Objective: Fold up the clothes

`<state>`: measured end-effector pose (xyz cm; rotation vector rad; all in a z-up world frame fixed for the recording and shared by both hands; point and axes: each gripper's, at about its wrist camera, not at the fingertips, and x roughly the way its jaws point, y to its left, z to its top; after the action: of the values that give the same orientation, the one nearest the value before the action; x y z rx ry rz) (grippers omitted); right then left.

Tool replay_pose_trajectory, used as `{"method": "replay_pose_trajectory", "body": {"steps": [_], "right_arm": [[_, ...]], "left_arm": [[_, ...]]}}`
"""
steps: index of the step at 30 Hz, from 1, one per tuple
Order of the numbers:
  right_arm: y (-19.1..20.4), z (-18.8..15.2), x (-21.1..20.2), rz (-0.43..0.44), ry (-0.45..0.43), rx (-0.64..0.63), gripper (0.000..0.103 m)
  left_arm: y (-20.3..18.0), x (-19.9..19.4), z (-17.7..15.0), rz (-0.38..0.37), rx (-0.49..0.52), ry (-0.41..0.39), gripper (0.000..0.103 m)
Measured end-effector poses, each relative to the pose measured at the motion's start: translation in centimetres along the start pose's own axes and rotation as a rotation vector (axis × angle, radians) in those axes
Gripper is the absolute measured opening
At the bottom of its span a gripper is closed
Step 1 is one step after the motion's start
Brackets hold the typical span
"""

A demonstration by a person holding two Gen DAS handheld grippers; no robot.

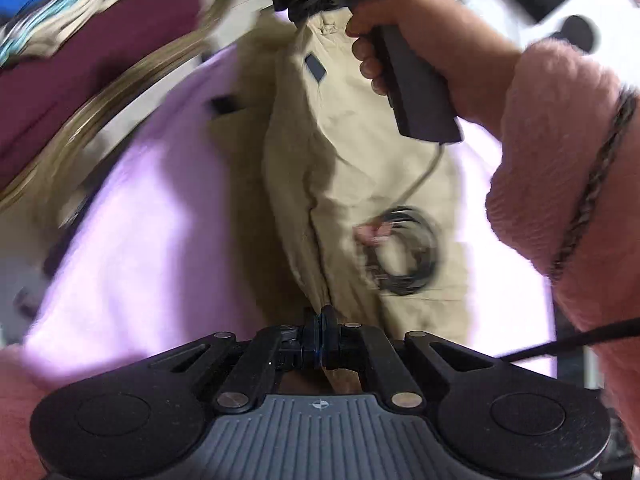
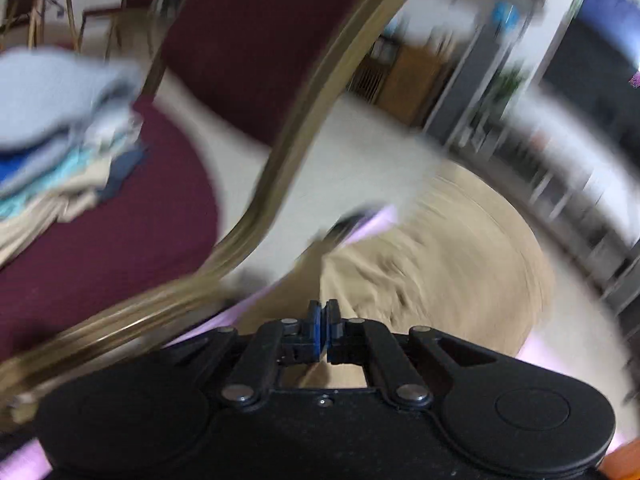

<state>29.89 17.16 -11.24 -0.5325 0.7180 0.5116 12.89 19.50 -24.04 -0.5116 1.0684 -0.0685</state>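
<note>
A beige garment (image 1: 360, 168) lies stretched over a lilac-covered surface (image 1: 152, 248). In the left wrist view my left gripper (image 1: 322, 314) is shut on a bunched fold at the garment's near end. At the far end a person's hand (image 1: 424, 36) in a pink fuzzy sleeve holds my right gripper (image 1: 300, 20), which pinches the garment's other end. The right wrist view is blurred with motion. There my right gripper (image 2: 322, 309) is shut, with a ridge of the beige garment (image 2: 432, 264) running up to its tips and cloth showing under the jaws.
A maroon chair (image 2: 248, 40) with a gold frame (image 2: 280, 168) stands beside the surface. On its seat sits a stack of folded clothes (image 2: 60, 148). A coiled black cable (image 1: 404, 256) dangles from the right gripper's handle over the garment. Shelves and furniture (image 2: 500, 92) blur behind.
</note>
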Motion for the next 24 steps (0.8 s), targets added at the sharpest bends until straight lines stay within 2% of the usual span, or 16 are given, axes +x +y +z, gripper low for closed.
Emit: {"method": "replay_pose_trajectory", "body": {"steps": [1, 4, 7, 10, 12, 13, 14, 17, 19, 22, 24], "right_arm": [[0.5, -0.1, 1.5, 0.031, 0.057, 0.024, 0.003], [0.4, -0.9, 2.6, 0.087, 0.105, 0.121, 0.005], [-1.3, -1.3, 1.4, 0.146, 0.088, 0.201, 0.004], [-3.0, -1.0, 1.0, 0.238, 0.112, 0.281, 0.004], [-4.1, -0.7, 1.5, 0.336, 0.151, 0.339, 0.013], [-4.7, -0.7, 1.9, 0.391, 0.176, 0.369, 0.036], [-5.1, -1.0, 1.1, 0.378, 0.175, 0.386, 0.047], [-7.6, -1.7, -2.0, 0.338, 0.168, 0.412, 0.047], [-9.9, -2.4, -4.6, 0.315, 0.169, 0.411, 0.047], [-14.4, -4.8, -10.5, 0.233, 0.142, 0.396, 0.049], [-18.1, -7.3, -14.4, 0.254, 0.131, 0.475, 0.055]], "left_arm": [[0.0, 0.2, 0.0, 0.0, 0.0, 0.004, 0.001], [-0.3, 0.1, -0.2, 0.004, 0.017, 0.003, 0.001], [-0.5, 0.0, -0.4, 0.007, 0.037, -0.001, 0.001], [-0.3, -0.2, -0.5, 0.01, 0.049, -0.001, 0.001], [0.2, 0.2, -0.4, 0.009, 0.045, 0.007, 0.001], [0.4, 0.5, -0.3, 0.009, 0.04, 0.014, 0.002], [0.6, 0.7, -0.3, 0.011, 0.032, 0.024, 0.004], [1.3, 0.6, -0.3, 0.0, 0.009, 0.014, 0.006], [1.5, -0.4, -0.3, -0.019, 0.017, -0.052, 0.006], [1.6, -3.1, -0.6, -0.071, 0.036, -0.18, 0.009], [1.6, -4.2, -0.8, -0.098, 0.036, -0.246, 0.016]]}}
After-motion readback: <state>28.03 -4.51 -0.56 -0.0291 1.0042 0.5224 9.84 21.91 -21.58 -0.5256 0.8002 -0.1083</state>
